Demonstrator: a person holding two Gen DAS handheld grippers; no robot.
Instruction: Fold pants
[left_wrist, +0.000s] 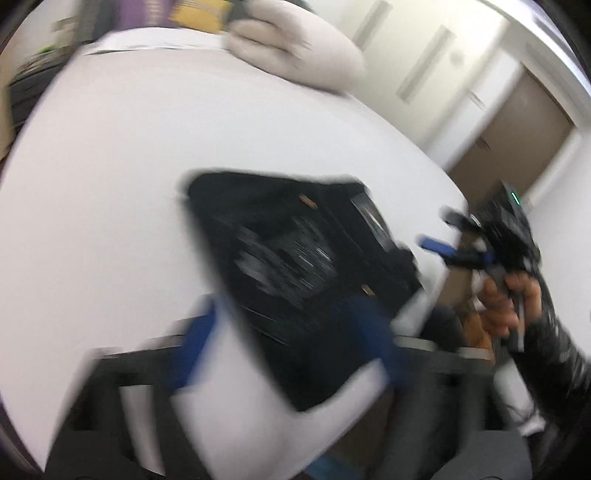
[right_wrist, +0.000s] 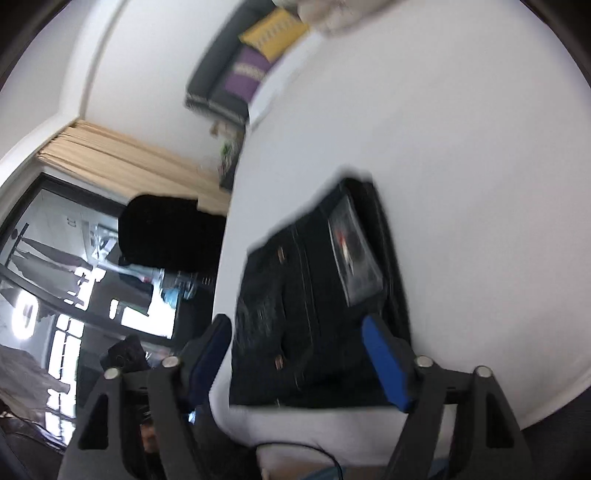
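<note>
Blue pads of the right hand-held gripper (right_wrist: 299, 365) stand apart, empty, straddling the folded black pants (right_wrist: 314, 302) on the desk (right_wrist: 480, 166); the left hand-held gripper (left_wrist: 291, 343), likewise apart, hovers equally near.

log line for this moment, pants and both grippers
pants: folded on table | left gripper: open, empty | right gripper: open, empty
</note>
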